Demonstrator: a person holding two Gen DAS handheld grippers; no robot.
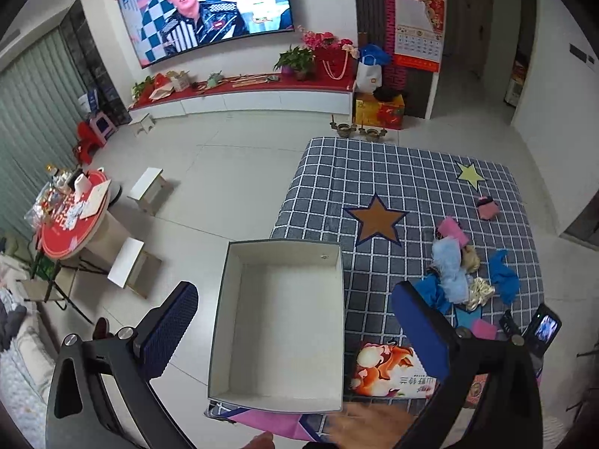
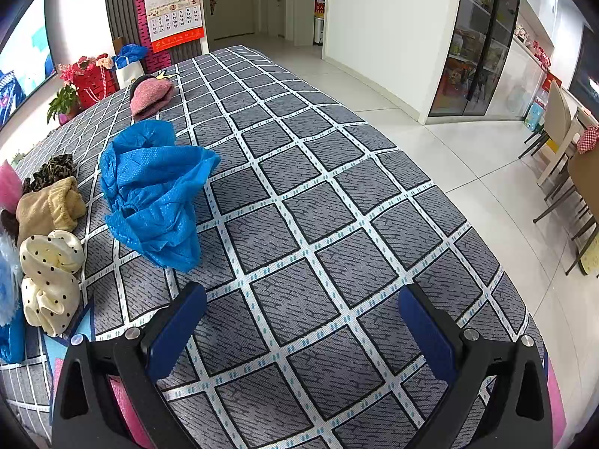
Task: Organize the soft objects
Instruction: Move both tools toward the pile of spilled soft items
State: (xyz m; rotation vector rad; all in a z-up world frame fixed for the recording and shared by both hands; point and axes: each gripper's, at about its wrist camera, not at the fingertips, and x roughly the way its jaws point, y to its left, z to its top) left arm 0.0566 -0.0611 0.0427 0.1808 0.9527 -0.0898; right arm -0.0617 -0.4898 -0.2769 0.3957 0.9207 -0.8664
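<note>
The checked cloth [image 2: 318,205] spreads wide and bare ahead of my right gripper [image 2: 303,321] — fingers spread, empty. My left gripper [image 1: 295,321], released too, hangs over the empty box [image 1: 284,321] at the cloth's edge. Blue cover [image 2: 153,191], dotted scrunchie [image 2: 50,284] lie left — calendar [image 2: 174,11] digits blurred.

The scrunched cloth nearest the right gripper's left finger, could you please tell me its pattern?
Cream with black polka dots; it shows best in the right wrist view.
</note>
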